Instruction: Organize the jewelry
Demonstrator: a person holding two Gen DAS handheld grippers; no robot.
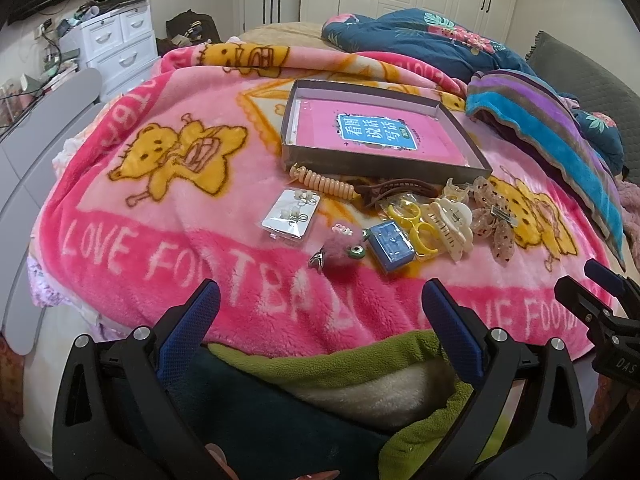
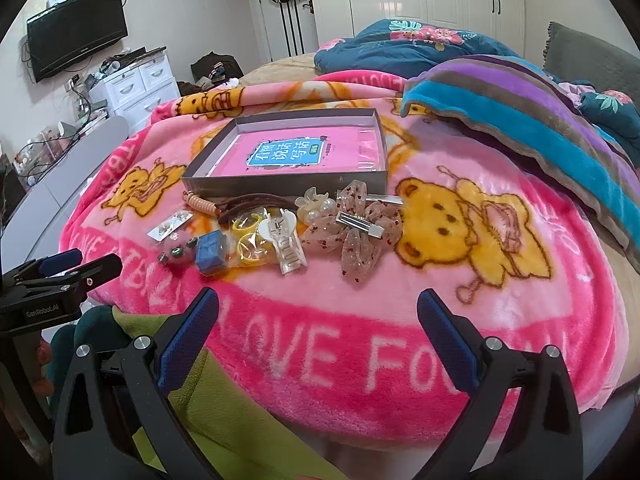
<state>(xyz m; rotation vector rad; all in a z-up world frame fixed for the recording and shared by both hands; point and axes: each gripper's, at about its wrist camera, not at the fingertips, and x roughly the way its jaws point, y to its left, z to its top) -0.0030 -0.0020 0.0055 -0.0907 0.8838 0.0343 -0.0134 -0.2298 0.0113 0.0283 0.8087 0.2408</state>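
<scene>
A grey shallow box (image 1: 352, 158) (image 2: 280, 184) with a pink book inside lies on the pink blanket. In front of it are scattered pieces: an earring card (image 1: 291, 213) (image 2: 170, 225), a pink fluffy clip (image 1: 340, 246), a blue ring box (image 1: 390, 246) (image 2: 211, 255), yellow rings (image 1: 414, 222) (image 2: 250, 240), a cream claw clip (image 1: 452, 226) (image 2: 285, 242), a peach coil tie (image 1: 326, 184) (image 2: 198, 203), a brown clip (image 1: 396, 192) (image 2: 248, 204) and glittery bow clips (image 1: 494, 216) (image 2: 356, 232). My left gripper (image 1: 320, 304) is open, near the blanket's front. My right gripper (image 2: 318, 308) is open too, empty.
A striped blanket (image 2: 540, 120) and a dark floral quilt (image 1: 420, 36) lie at the right and back. White drawers (image 1: 120, 40) and a wall TV (image 2: 76, 36) stand at the left. A green cloth (image 1: 360, 368) covers the near edge below the left gripper.
</scene>
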